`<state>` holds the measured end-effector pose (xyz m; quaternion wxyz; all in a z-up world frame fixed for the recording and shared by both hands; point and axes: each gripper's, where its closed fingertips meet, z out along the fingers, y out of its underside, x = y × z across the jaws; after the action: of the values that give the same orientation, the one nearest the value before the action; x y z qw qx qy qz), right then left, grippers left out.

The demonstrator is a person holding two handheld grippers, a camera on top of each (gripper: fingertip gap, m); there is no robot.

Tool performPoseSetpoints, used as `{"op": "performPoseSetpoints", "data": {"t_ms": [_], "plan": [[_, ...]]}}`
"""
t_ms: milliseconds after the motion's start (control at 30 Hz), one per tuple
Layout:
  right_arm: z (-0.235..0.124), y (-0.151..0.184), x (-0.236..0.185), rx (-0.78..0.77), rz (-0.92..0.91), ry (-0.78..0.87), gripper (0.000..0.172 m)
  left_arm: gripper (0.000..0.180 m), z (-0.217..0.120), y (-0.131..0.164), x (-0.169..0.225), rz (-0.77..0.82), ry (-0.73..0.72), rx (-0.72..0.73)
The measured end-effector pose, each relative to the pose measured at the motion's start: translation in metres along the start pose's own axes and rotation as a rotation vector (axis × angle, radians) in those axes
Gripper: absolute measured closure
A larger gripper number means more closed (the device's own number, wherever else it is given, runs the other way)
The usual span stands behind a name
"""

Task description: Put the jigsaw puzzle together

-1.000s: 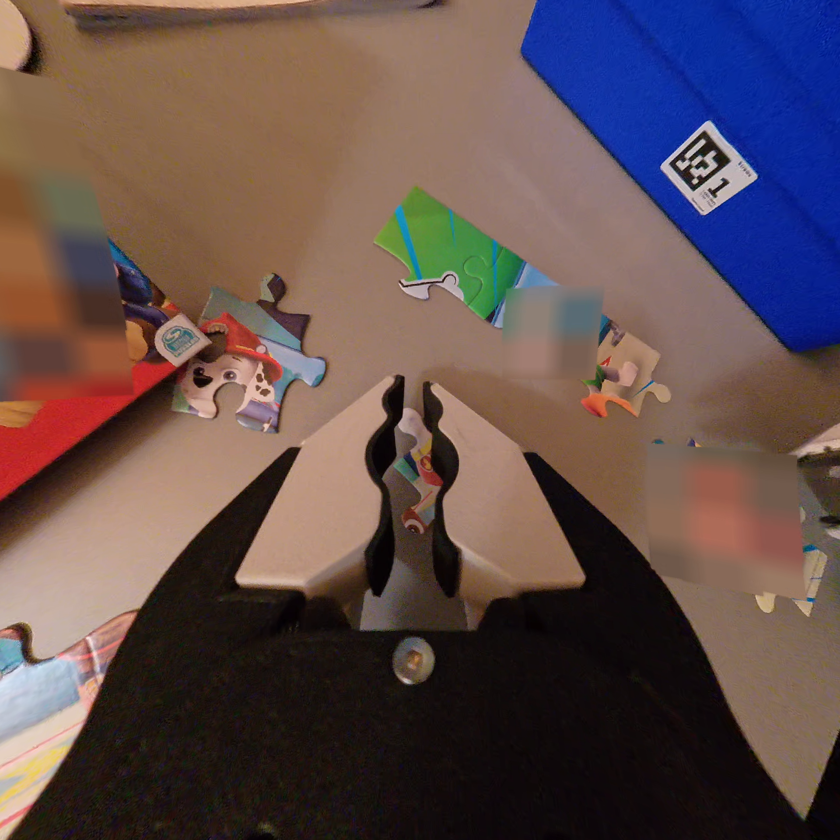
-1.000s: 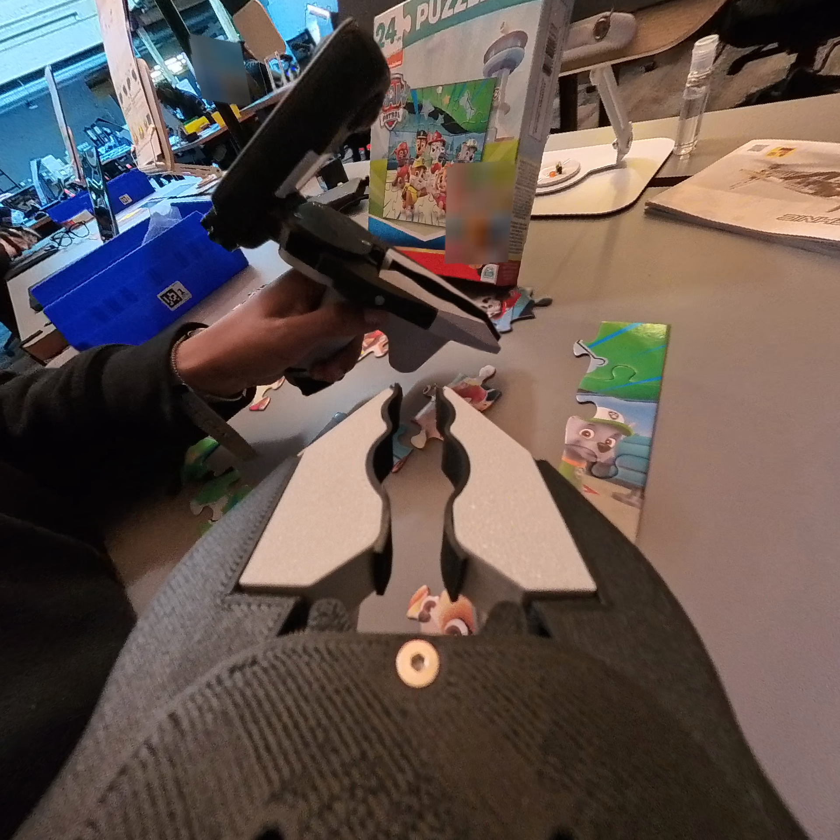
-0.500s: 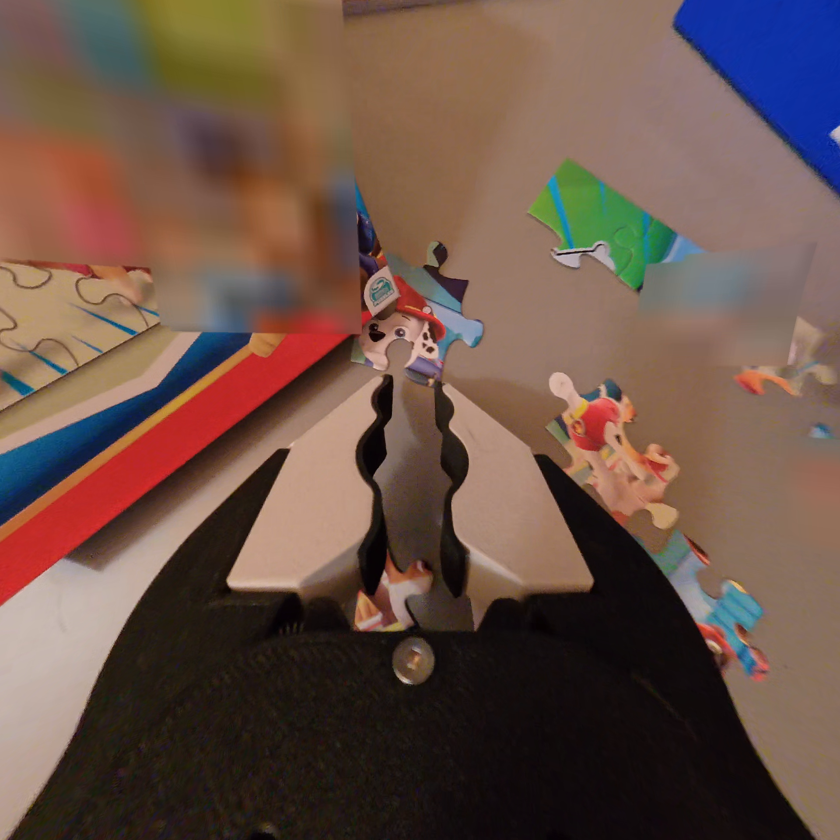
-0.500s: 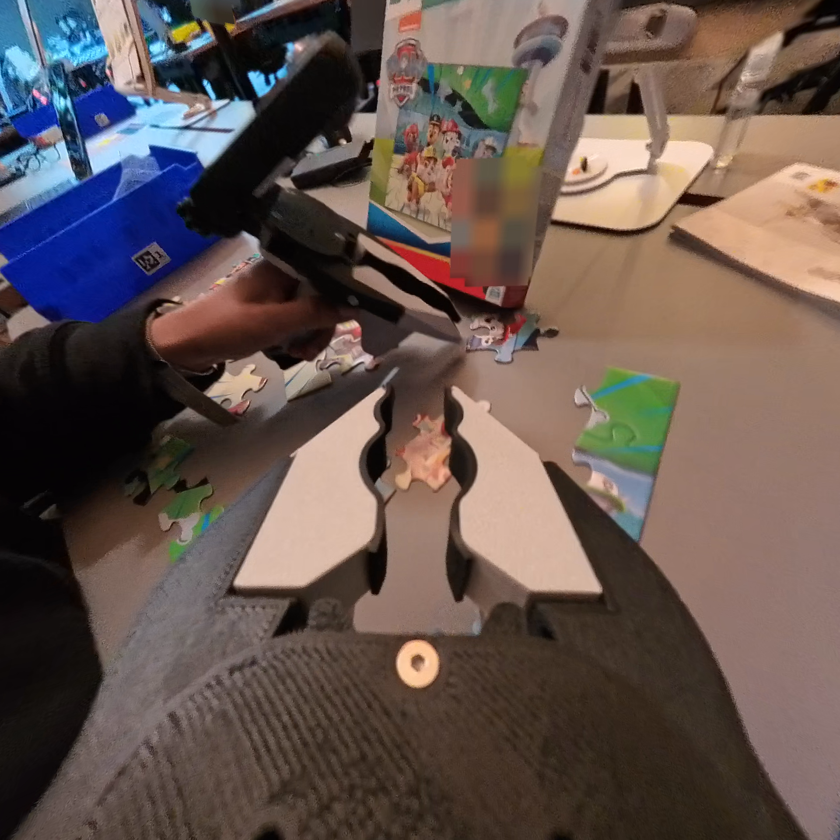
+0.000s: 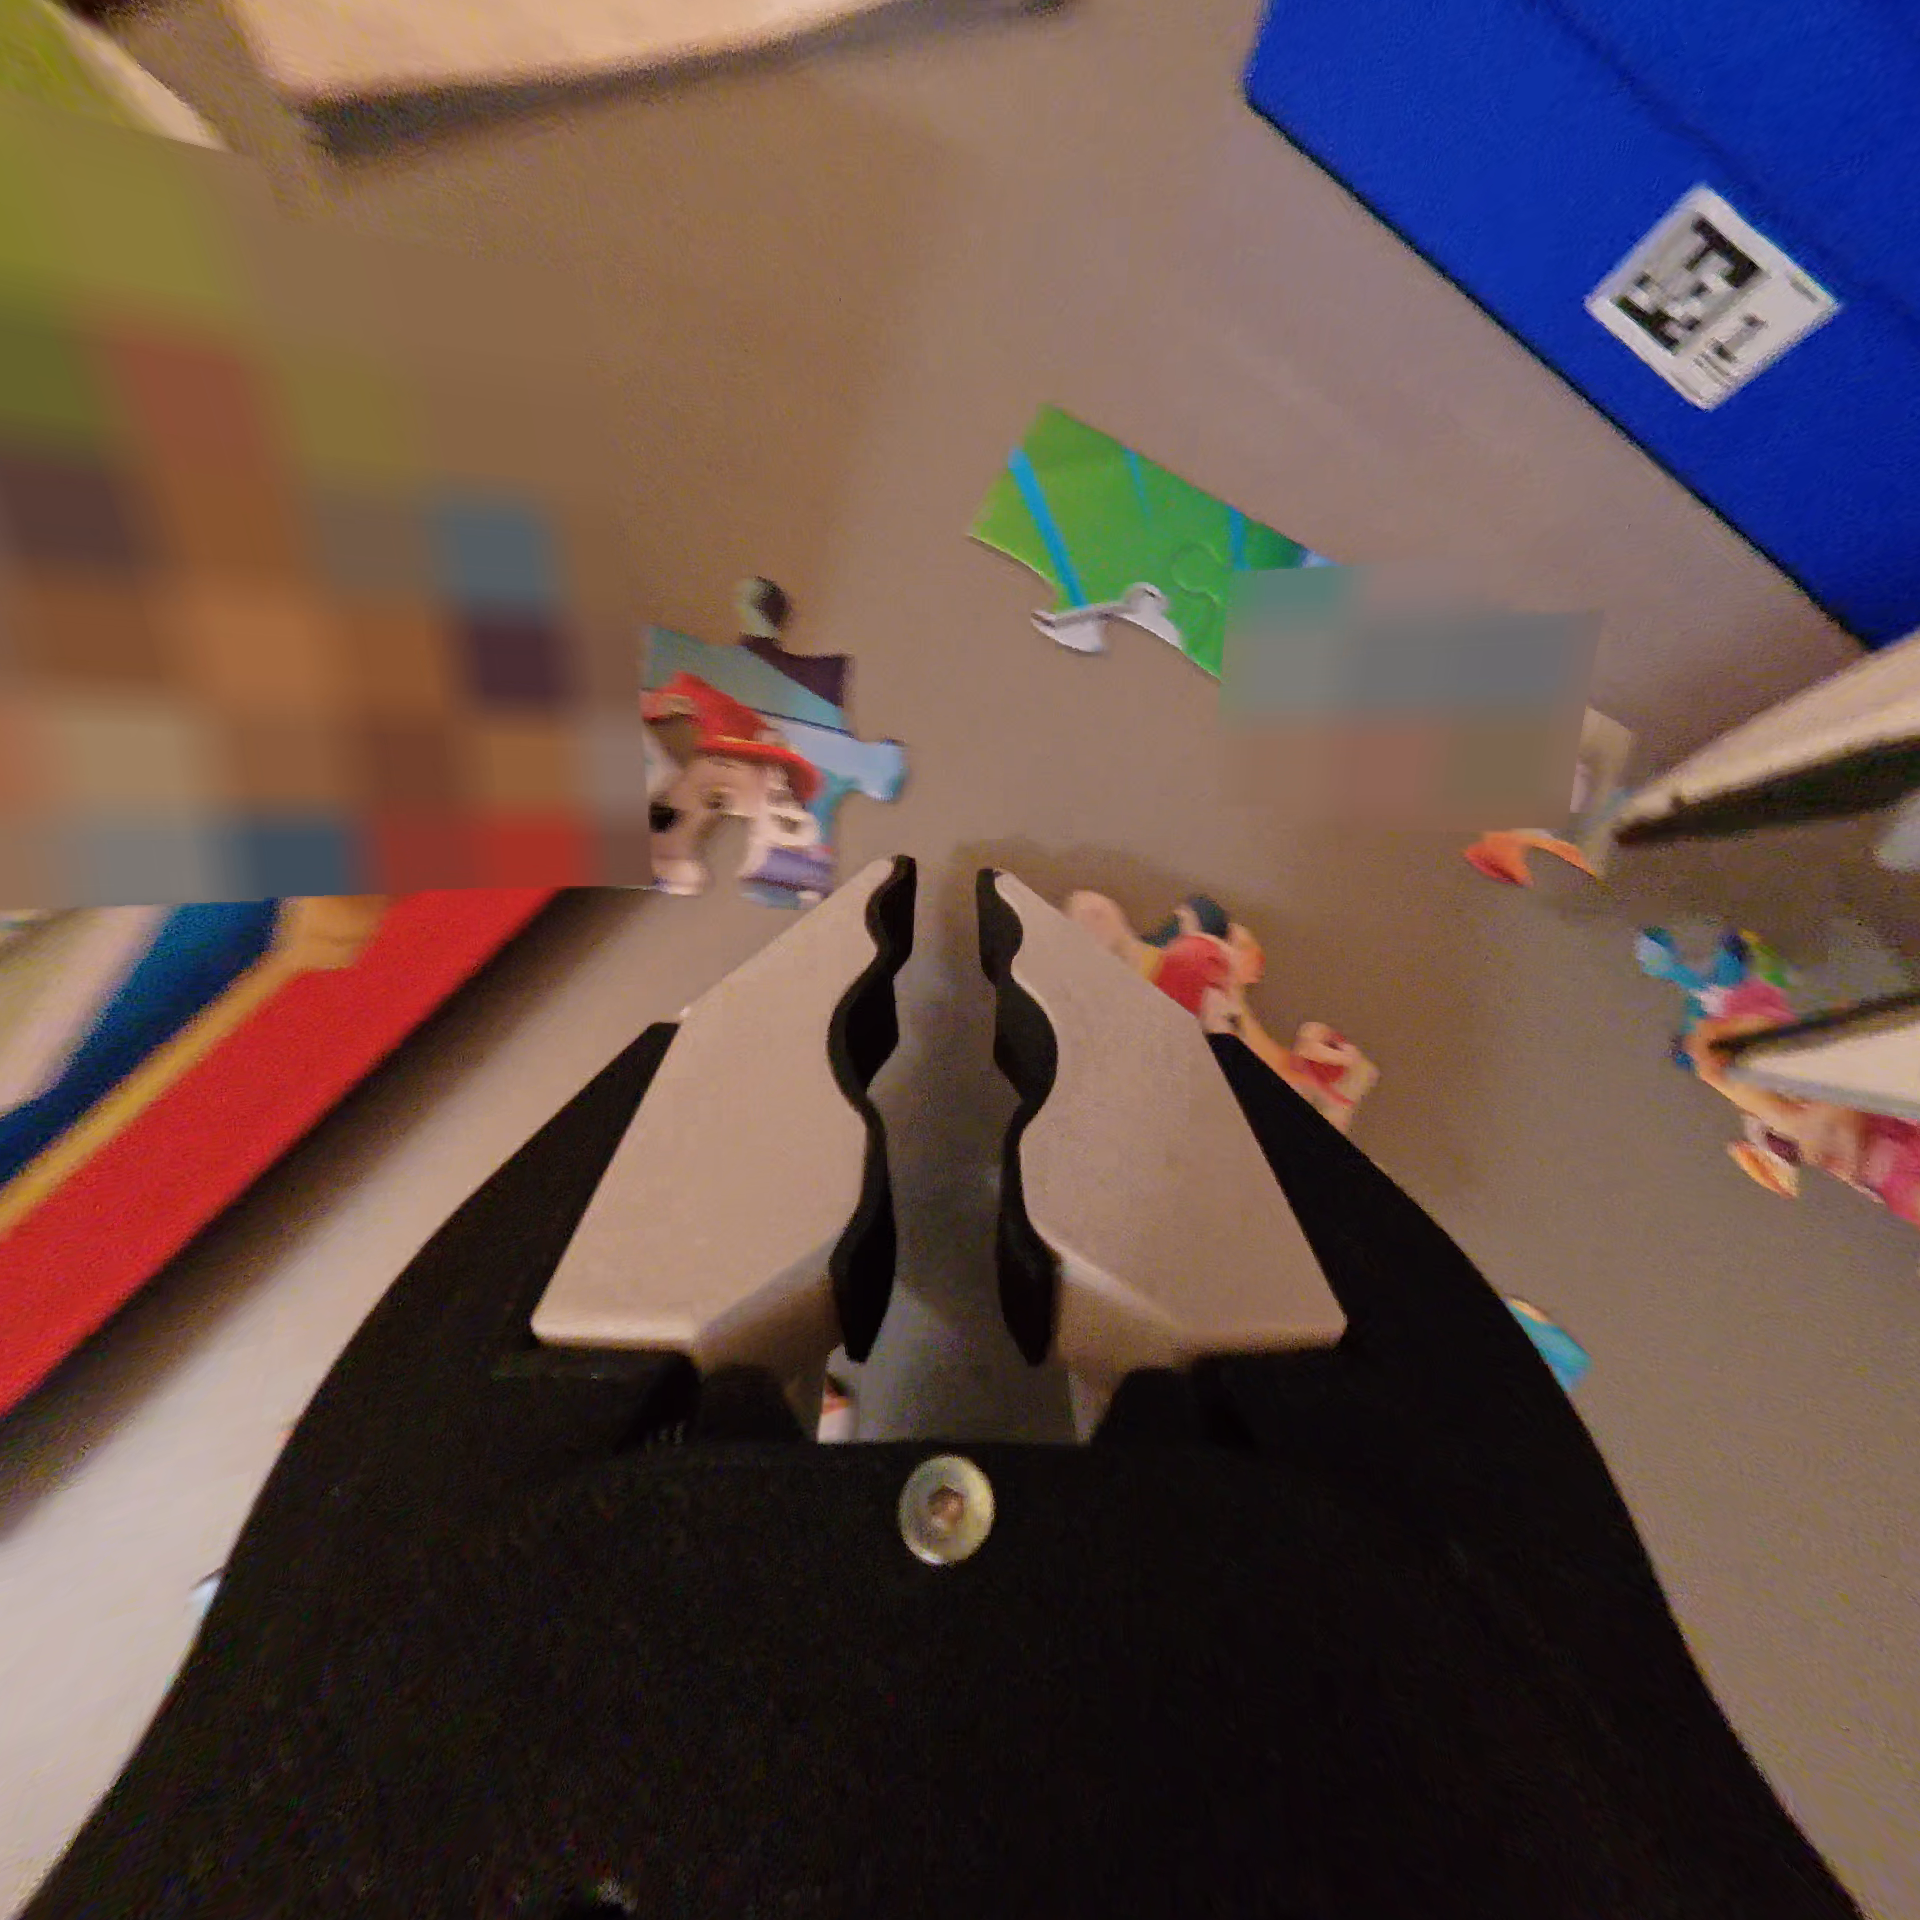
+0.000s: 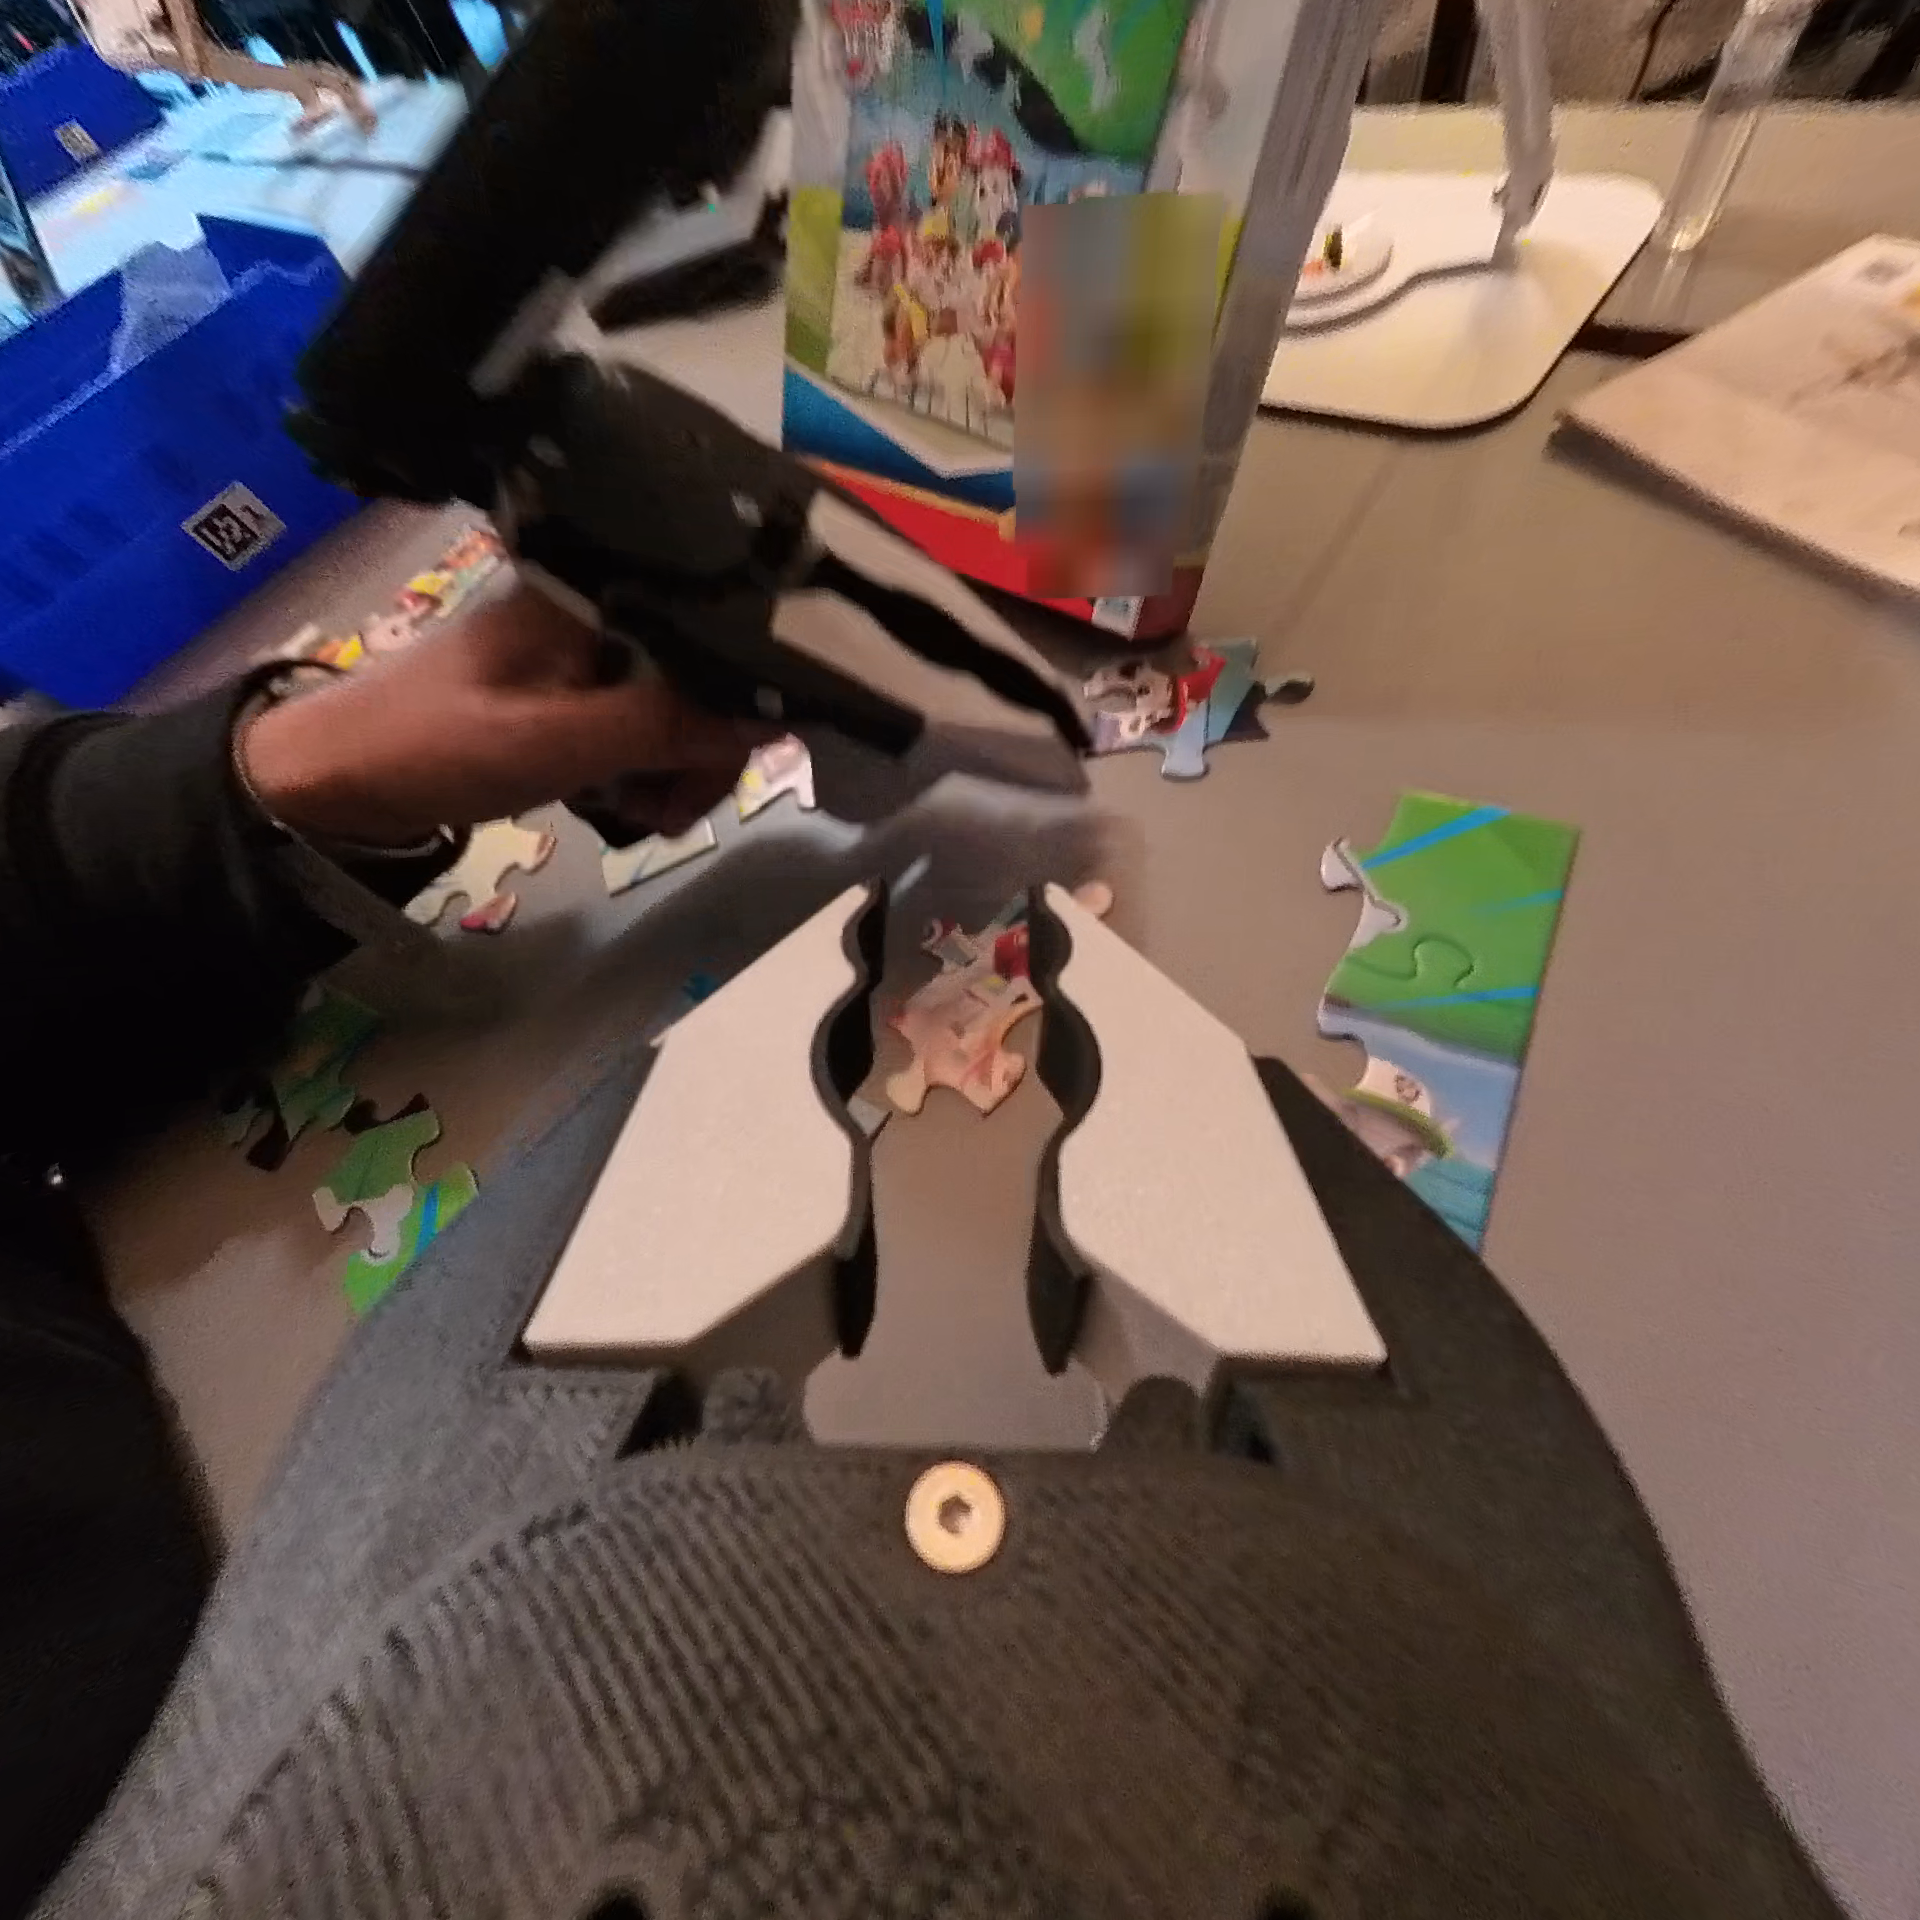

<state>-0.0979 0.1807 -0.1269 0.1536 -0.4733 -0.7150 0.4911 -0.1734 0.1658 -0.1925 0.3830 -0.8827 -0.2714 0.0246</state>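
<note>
Left gripper: jaws slightly apart with only bare table between them, so it grasps nothing.
Right gripper: released, over the pink puzzle piece lying flat, framed between its fingers.
Ahead of left gripper: red-hat piece, flat, just left.
Farther: puzzle box standing upright.

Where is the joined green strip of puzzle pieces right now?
The green strip lies flat on the grey table, right of the right gripper, in front of the puzzle box.
</note>
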Motion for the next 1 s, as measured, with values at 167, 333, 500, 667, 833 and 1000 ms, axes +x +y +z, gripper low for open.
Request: {"op": "performPoseSetpoints", "data": {"t_ms": [167,333,500,667,833,1000], "plan": [[0.021,0.026,-0.003,-0.128,0.012,0.045,0.136,0.158,0.006,0.005,-0.030,-0.021,-0.073,-0.056],[0.035,0.044,-0.008,-0.184,0.039,0.067,0.130,0.158,0.014,0.008,-0.009,-0.011,-0.002,-0.079],[0.034,0.062,0.008,-0.263,0.000,0.154,0.128,0.157,0.014,0.012,0.046,-0.074,0.276,-0.123],[0.030,0.062,0.012,-0.260,0.016,0.159,0.128,0.157,-0.001,-0.005,0.025,-0.086,0.221,-0.015],[0.048,0.059,0.007,-0.256,-0.016,0.200,0.115,0.157,0.004,-0.006,-0.008,-0.047,0.106,0.012],[0.051,0.064,0.014,-0.293,-0.092,0.291,0.113,0.157,0.017,0.005,-0.009,0.083,0.008,-0.041]]}}
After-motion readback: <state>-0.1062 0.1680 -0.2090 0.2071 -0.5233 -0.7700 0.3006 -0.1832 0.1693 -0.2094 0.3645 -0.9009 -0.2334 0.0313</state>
